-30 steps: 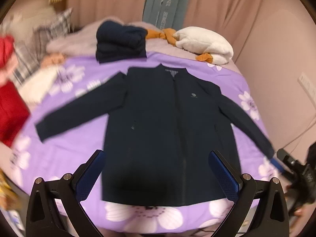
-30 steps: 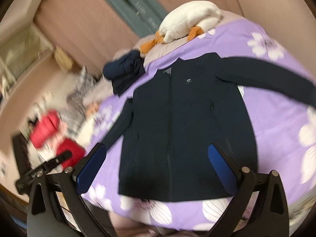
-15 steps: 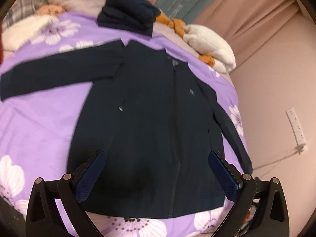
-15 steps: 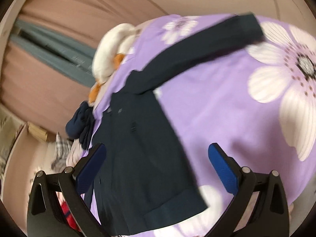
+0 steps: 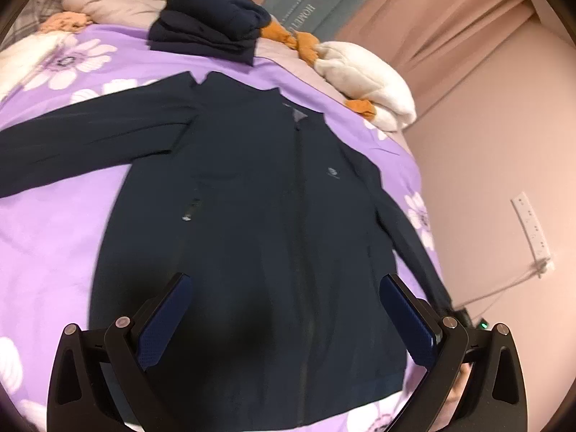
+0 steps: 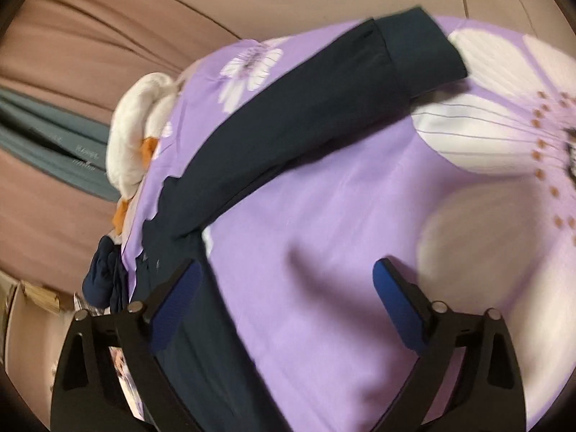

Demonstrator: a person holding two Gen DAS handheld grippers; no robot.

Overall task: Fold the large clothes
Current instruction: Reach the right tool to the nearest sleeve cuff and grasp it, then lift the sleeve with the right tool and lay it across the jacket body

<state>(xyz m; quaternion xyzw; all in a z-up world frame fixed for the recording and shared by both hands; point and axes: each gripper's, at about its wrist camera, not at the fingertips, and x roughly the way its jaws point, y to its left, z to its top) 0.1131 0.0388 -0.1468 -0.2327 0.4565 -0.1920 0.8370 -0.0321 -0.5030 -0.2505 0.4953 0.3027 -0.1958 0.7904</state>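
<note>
Left wrist view: the left claw [image 5: 284,324] hangs wide and empty over the jacket [image 5: 252,244], spread flat on the bed [image 5: 54,223].

Right wrist view: the right claw [image 6: 288,306] gapes above bare sheet; closing here would likely miss the sleeve [image 6: 306,108].

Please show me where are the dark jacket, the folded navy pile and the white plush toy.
dark jacket [image 5: 252,216], left wrist view, on its front panel beside the zipper.
folded navy pile [image 5: 212,25], left wrist view, on the top fold.
white plush toy [image 5: 363,75], left wrist view, on its white body.
</note>
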